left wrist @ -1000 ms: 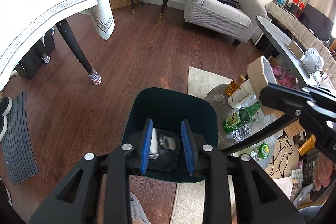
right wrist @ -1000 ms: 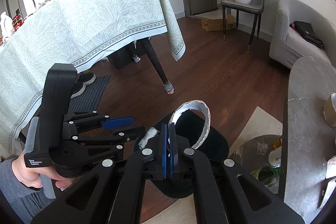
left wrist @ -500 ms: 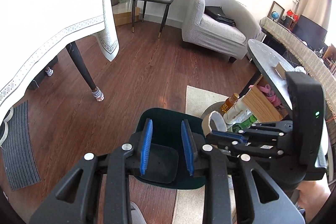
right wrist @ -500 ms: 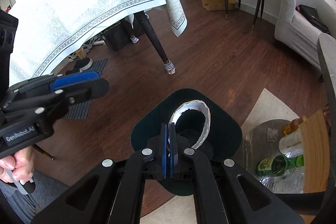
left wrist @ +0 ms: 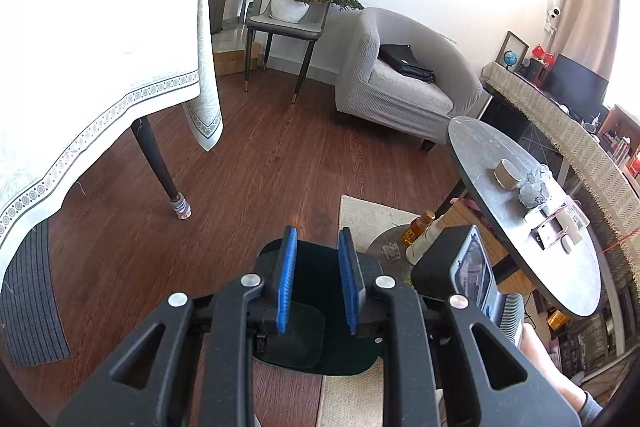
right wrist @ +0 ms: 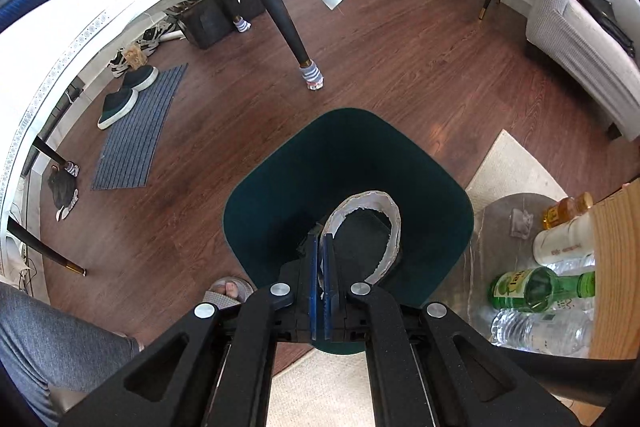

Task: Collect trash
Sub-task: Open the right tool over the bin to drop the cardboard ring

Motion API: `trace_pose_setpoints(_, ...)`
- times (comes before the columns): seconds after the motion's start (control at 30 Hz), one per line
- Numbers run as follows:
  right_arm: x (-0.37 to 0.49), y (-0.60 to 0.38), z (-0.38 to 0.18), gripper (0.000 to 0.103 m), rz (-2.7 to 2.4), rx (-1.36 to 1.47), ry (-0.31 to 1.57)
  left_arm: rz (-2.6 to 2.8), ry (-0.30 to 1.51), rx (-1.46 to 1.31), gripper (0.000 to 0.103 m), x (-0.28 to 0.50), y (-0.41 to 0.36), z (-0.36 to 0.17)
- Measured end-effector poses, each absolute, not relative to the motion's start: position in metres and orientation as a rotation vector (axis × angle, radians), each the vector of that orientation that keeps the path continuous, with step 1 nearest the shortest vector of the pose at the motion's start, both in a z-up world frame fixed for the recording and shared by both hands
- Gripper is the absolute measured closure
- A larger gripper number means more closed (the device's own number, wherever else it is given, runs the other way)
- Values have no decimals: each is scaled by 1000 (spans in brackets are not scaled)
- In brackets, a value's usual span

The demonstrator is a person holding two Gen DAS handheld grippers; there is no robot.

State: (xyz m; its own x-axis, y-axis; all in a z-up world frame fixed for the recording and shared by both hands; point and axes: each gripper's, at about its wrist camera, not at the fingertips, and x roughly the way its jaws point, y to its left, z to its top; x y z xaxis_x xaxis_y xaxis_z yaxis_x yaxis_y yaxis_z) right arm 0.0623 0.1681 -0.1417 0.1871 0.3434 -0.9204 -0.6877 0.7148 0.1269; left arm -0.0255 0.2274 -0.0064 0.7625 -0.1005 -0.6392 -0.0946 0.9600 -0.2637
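Right gripper (right wrist: 320, 259) clamped on the wall of a flattened cardboard tape ring (right wrist: 370, 227); pads pressed together with only the thin cardboard between; ring loop hanging inside the mouth of the dark green bin (right wrist: 280, 187), over the bin floor; gripper pointing steeply down into the bin.

Left gripper (left wrist: 318, 279) empty; jaws just closing in, narrow gap left between the blue pads (left wrist: 287, 283), nothing in that gap; held above the near edge of the bin (left wrist: 312, 359), aimed out across the room; bin floor seen through the gap, contents not readable from that view.

Bin standing on the wood floor (right wrist: 400, 59), near corner over the beige rug (right wrist: 512, 167); slippered foot (right wrist: 230, 291) just beside the bin's left side; grey trouser leg (right wrist: 48, 339) at lower left.

Right of the bin, low round shelf (right wrist: 496, 223) with green glass bottle (right wrist: 532, 291), clear plastic bottle (right wrist: 540, 331), white bottle (right wrist: 564, 245), amber bottle (right wrist: 568, 211) and a small crumpled scrap (right wrist: 520, 223).

Grey oval tabletop (left wrist: 500, 163) above that shelf; on it a second tape roll (left wrist: 506, 175), a crumpled grey wad (left wrist: 534, 187) touching it, a small clear box (left wrist: 558, 231) nearer.

Back of the right gripper's housing (left wrist: 460, 275) visible just right of the left fingers; tablecloth-covered table (left wrist: 80, 67) far left, grey armchair (left wrist: 400, 75) at the back.
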Motion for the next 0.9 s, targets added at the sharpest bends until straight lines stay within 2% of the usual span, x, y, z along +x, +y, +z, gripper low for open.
trace_pose_setpoints(0.1, 61, 168, -147, 100, 727, -368, 1201, -10, 696, -287, 81, -27, 226, -2)
trace_pose_setpoints(0.2, 57, 167, -146, 93, 716, -388, 1199, -13, 680, -291, 81, -27, 228, 2)
trace_pose_setpoints(0.43, 57, 153, -134, 92, 747, -346, 1173, 11, 651, -281, 81, -28, 231, 11)
trace_pose_setpoints(0.9, 42, 134, -52, 92, 841, -253, 945, -31, 545, -253, 81, -44, 209, 50)
